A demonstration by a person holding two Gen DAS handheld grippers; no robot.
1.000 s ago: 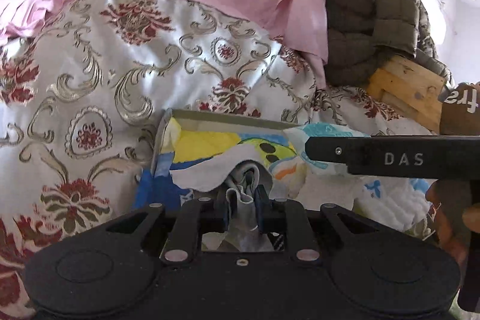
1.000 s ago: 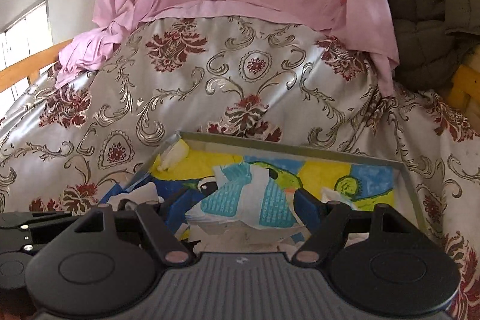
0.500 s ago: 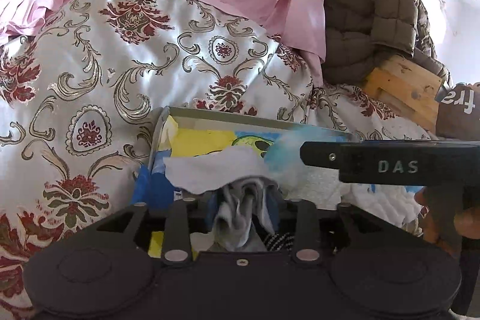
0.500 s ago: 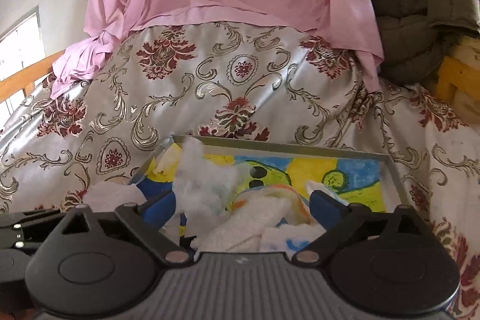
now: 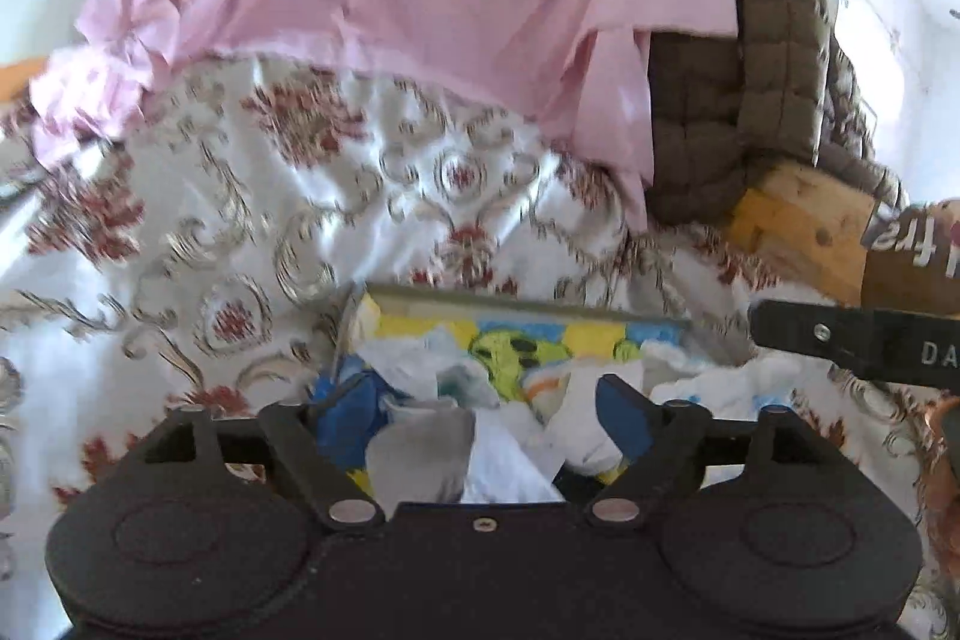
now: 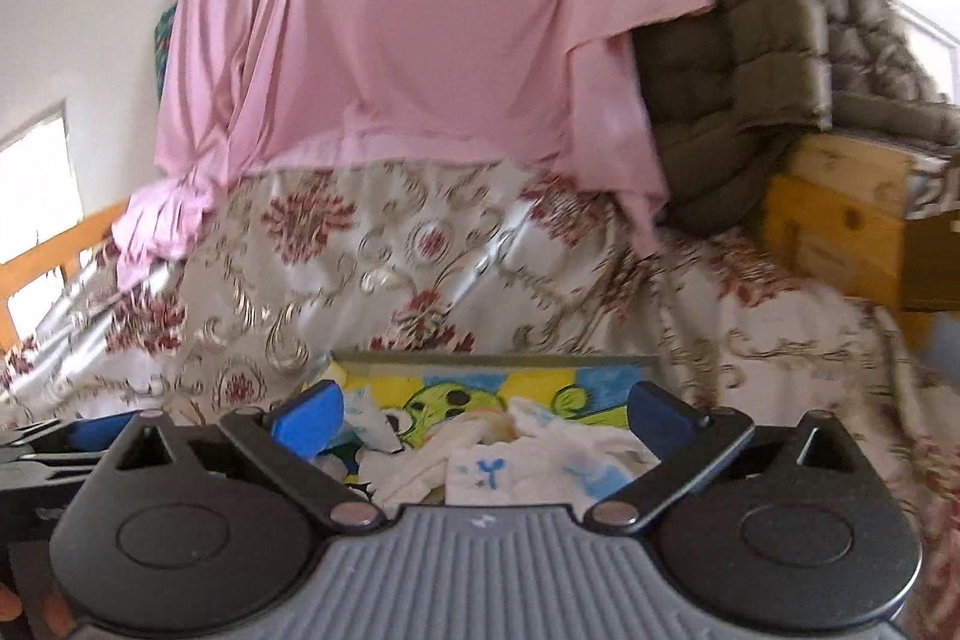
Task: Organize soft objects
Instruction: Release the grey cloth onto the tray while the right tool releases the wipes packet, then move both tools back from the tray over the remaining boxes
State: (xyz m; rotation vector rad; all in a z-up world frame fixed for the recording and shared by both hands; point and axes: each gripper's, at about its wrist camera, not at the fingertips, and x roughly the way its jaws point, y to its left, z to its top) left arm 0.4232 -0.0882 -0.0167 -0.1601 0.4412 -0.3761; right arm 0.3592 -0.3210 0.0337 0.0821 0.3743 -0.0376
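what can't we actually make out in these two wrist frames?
- Tray floor, both views: covered by the small cloths; the claw bodies cut off its near edge.
- Grey cloth, left view: lower part hidden behind the left claw; whether a pad touches it is unclear.
- Floral bedspread, left view: motion-blurred.
- Lettering, left view: cut off by the right edge.
- Person's fingers, right view: cut by the corner.

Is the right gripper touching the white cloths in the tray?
Apart. The right wrist view shows the right gripper with jaws spread wide and opening, its blue pads clear of the white cloths lying in the tray between them.
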